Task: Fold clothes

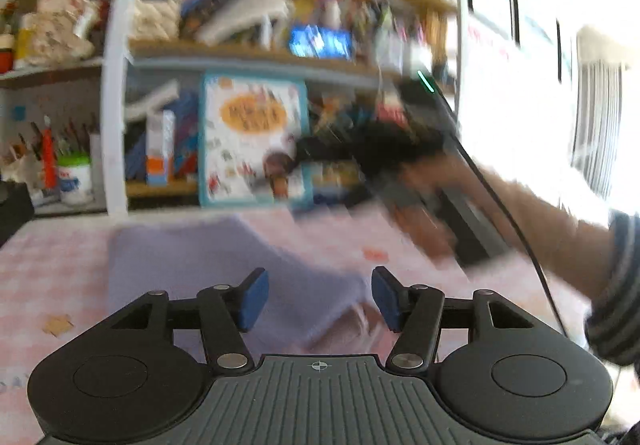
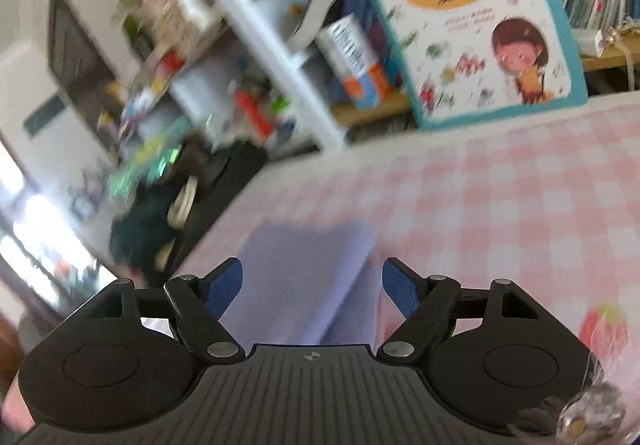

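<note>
A folded lavender garment lies on the pink checked tablecloth. My left gripper is open and empty, held above the garment's near right edge. The right gripper with the person's hand shows blurred at the right, raised above the table. In the right wrist view the lavender garment lies just ahead of my right gripper, which is open and empty above it. The tablecloth spreads to the right.
A white bookshelf packed with books stands behind the table, with a large children's book leaning against it; the book also shows in the right wrist view. Pens and a jar stand far left. A red wrapped item lies near right.
</note>
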